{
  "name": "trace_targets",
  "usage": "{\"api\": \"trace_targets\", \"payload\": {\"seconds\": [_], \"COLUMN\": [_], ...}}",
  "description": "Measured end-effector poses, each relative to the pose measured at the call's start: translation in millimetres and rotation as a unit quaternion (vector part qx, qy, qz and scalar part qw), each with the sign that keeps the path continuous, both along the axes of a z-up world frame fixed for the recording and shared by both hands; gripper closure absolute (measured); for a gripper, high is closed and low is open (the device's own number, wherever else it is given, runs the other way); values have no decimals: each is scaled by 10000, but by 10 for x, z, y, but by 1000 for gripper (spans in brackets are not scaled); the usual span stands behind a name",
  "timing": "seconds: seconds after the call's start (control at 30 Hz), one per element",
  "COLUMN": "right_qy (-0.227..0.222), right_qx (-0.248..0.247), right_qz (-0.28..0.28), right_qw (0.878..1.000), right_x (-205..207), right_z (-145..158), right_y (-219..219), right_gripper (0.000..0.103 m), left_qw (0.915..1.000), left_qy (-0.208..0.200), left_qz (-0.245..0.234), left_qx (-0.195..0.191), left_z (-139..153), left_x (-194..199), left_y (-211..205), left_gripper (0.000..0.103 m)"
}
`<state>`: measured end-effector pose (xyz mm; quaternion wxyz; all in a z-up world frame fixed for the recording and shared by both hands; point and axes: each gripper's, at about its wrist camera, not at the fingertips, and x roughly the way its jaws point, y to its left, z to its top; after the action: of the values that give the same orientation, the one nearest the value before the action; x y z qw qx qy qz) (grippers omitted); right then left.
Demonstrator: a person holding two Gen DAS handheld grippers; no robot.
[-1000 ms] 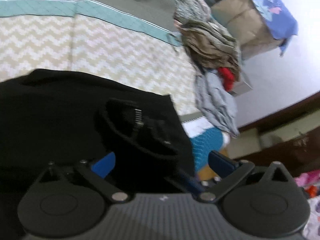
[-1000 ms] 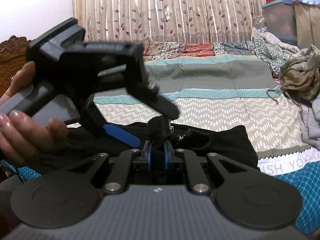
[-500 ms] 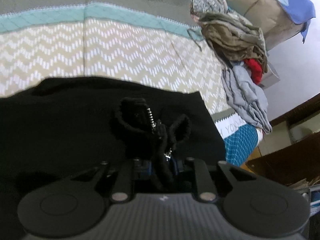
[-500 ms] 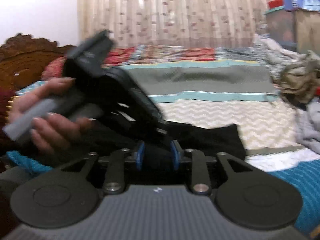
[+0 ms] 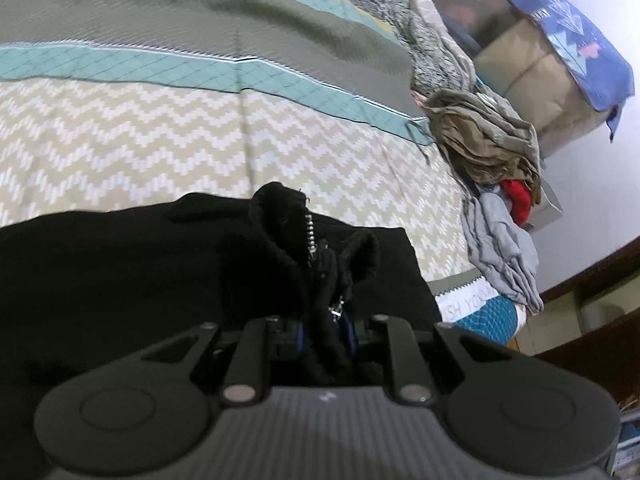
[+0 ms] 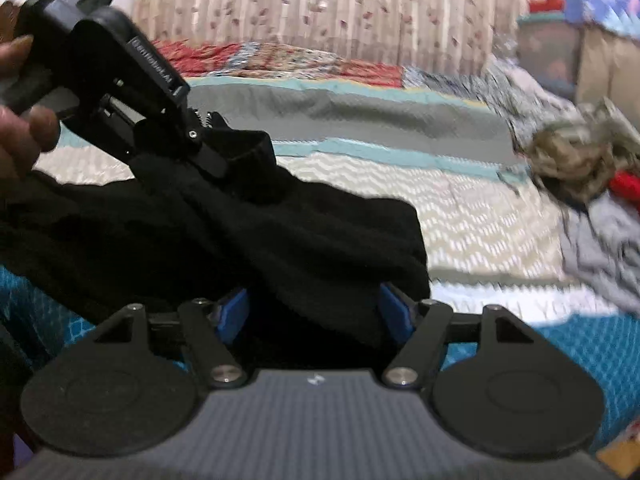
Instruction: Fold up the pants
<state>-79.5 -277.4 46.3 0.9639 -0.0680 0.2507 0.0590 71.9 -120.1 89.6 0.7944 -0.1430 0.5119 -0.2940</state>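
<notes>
Black pants (image 5: pixel 120 264) lay bunched; the left gripper (image 5: pixel 324 330) pinched a fabric fold at 6 o'clock, while the right gripper (image 6: pixel 316 314) stood spread wide, cloth draped between.

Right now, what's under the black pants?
Under the black pants lies the zigzag bedspread, showing past their far edge. The blue cover peeks out nearer. Anything else beneath is hidden by the cloth.

The left gripper (image 5: pixel 325 330) was clamped on a bunched fold of black pants (image 5: pixel 120 272), where a small metal chain (image 5: pixel 310 236) hung. The pants lay on a chevron-patterned bedspread (image 5: pixel 160 148). A heap of crumpled clothes (image 5: pixel 486 152), apparently olive, red and grey, sat at the bed's right edge.
</notes>
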Motion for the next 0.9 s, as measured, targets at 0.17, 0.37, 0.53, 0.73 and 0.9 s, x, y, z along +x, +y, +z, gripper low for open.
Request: {"api": "trace_targets", "payload": {"seconds": [0.17, 0.37, 0.53, 0.73, 0.9], "right_qy": [41, 793, 721, 520, 1034], "right_qx": [-409, -330, 435, 1814, 2274], "right_qz": [330, 650, 785, 504, 220], "right_qw": [9986, 9942, 9934, 9807, 9680], "right_x": [21, 56, -66, 51, 435], "right_z": [40, -170, 13, 283, 124], "right_y": [162, 235, 27, -297, -210], "right_gripper": [91, 45, 45, 50, 63], "left_qw": [9998, 9977, 9965, 9927, 9970], "left_qy": [-108, -41, 115, -355, -566], "left_qz": [145, 430, 707, 1153, 517], "left_qx": [-6, 518, 429, 27, 79], "left_z": [-43, -330, -393, -64, -20], "left_x": [-98, -90, -85, -107, -138], "left_y": [266, 473, 705, 984, 619], "left_gripper": [87, 80, 70, 70, 70]}}
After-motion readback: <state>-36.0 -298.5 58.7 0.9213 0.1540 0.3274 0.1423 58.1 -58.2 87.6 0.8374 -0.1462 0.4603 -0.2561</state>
